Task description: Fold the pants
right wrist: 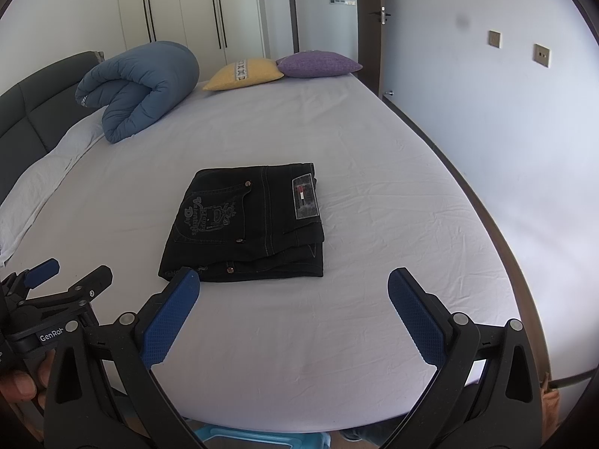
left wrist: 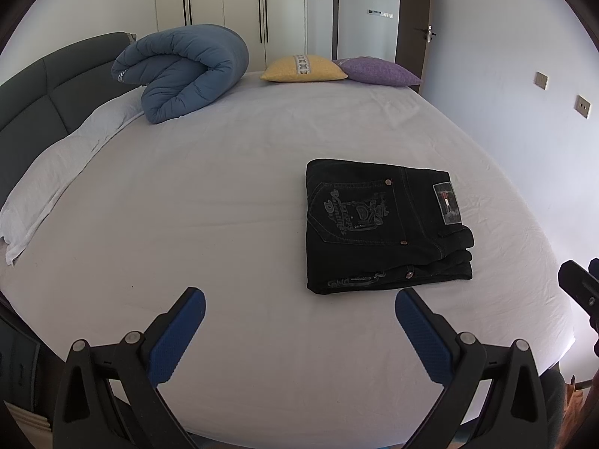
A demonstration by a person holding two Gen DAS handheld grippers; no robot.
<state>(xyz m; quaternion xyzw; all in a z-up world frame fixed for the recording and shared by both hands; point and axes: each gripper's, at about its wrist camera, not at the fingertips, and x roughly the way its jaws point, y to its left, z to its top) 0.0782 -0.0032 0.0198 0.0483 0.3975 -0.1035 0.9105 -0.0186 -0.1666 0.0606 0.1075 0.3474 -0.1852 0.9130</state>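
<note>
Black jeans (left wrist: 382, 228) lie folded into a compact rectangle on the white bed sheet, back pocket and waist label facing up; they also show in the right wrist view (right wrist: 247, 224). My left gripper (left wrist: 299, 314) is open and empty, held above the sheet just short of the jeans' near edge. My right gripper (right wrist: 294, 292) is open and empty, also just short of the jeans. The left gripper shows at the left edge of the right wrist view (right wrist: 67, 273), and part of the right gripper at the right edge of the left wrist view (left wrist: 580, 284).
A rolled blue duvet (left wrist: 183, 71) lies at the far left by the dark headboard (left wrist: 33, 97). Yellow (left wrist: 303, 69) and purple (left wrist: 378, 71) cushions sit at the far edge. A white pillow (left wrist: 56, 172) lies along the left. The wall (right wrist: 505, 131) runs along the bed's right side.
</note>
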